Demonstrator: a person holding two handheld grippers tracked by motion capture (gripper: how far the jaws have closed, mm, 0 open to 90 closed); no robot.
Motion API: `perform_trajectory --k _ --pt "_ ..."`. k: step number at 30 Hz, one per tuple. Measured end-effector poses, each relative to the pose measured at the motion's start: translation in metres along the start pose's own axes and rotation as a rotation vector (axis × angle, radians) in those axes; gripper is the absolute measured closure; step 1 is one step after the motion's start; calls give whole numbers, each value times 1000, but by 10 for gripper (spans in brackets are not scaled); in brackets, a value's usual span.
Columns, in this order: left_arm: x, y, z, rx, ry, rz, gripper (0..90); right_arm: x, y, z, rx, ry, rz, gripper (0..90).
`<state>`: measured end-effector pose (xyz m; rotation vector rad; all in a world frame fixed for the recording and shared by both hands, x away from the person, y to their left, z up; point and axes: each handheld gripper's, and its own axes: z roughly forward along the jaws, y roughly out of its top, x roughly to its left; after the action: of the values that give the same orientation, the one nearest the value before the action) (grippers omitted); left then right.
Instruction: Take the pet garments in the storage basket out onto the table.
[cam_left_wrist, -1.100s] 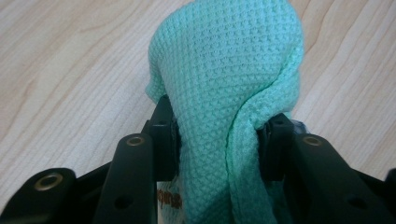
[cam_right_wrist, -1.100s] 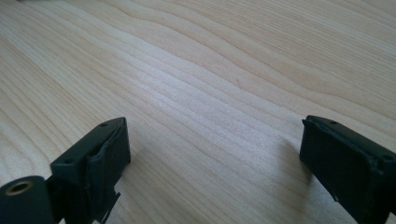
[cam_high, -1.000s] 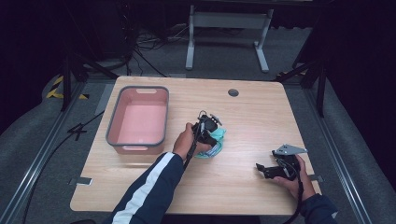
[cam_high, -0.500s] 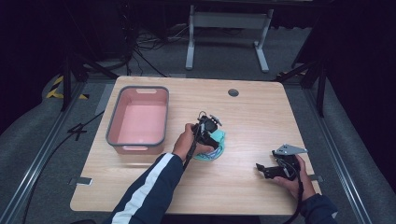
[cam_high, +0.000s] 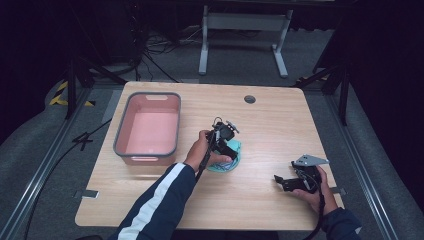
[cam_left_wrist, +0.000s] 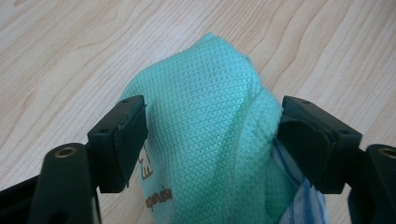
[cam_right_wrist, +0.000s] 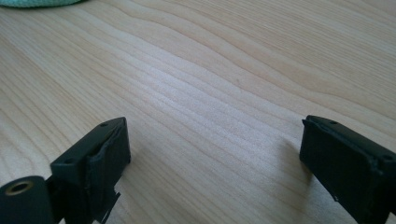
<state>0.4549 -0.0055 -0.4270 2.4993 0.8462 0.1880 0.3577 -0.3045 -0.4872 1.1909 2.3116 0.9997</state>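
A teal knit cloth (cam_high: 223, 167) lies bunched on the wooden table (cam_high: 270, 130) near its middle. My left gripper (cam_high: 229, 151) points down onto it. In the left gripper view the cloth (cam_left_wrist: 210, 121) rises as a hump between the two black jaws, which have just been opening and stand apart at its sides without pinching it. It has brown print low down and a blue-striped part at the lower right. My right gripper (cam_high: 280, 181) rests near the table's front right. It is open (cam_right_wrist: 215, 144) over bare wood, with the cloth's edge (cam_right_wrist: 37, 2) far off.
A pink bin with a grey rim (cam_high: 172, 125) stands at the table's left, a hand's width from the cloth. A round cable hole (cam_high: 250, 99) sits near the far edge. Dark floor, cables and a metal stand lie beyond the table.
The cloth under my left gripper has settled lower and spread on the table. The left hand has barely shifted. The right hand has kept still.
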Motion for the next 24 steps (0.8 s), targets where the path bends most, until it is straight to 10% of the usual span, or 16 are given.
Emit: perform_trajectory --k 24 --pt "3 -1 -36 -59 6 81 223 0 0 0 0 0 0 89"
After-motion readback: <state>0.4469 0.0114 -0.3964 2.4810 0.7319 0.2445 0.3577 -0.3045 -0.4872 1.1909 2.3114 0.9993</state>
